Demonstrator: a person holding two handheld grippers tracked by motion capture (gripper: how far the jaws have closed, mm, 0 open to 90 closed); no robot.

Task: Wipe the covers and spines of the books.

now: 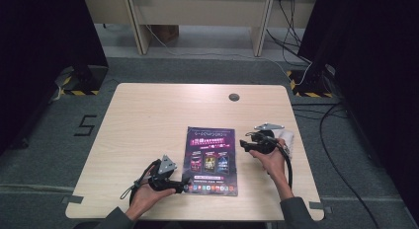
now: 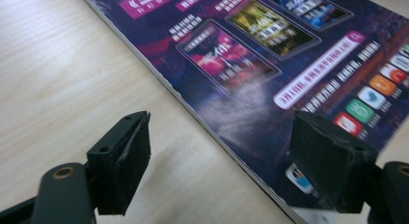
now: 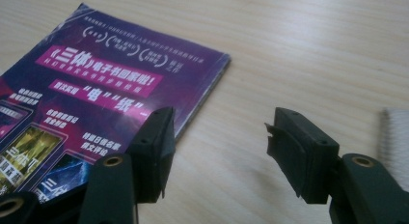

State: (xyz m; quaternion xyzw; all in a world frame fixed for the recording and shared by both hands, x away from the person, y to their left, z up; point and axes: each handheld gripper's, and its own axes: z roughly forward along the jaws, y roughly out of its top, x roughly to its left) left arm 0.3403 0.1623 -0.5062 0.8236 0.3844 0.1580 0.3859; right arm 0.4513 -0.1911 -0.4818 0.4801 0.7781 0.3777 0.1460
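Here, both tongs gape beside booklet (image 1: 211,160).

Setting: recording lab or studio. Evidence: black curtains (image 1: 44,36) at both sides, hazard-striped stand bases (image 1: 79,92), loose floor cables (image 1: 341,165), grey carpet marked "5" (image 1: 85,125), single wooden table (image 1: 148,120).

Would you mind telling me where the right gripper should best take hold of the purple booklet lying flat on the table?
Probably at its right long edge, coming in low from the right. The booklet lies flat, so only the thin page edges offer a pinch; that edge faces the right gripper, whose open jaws hold nothing.
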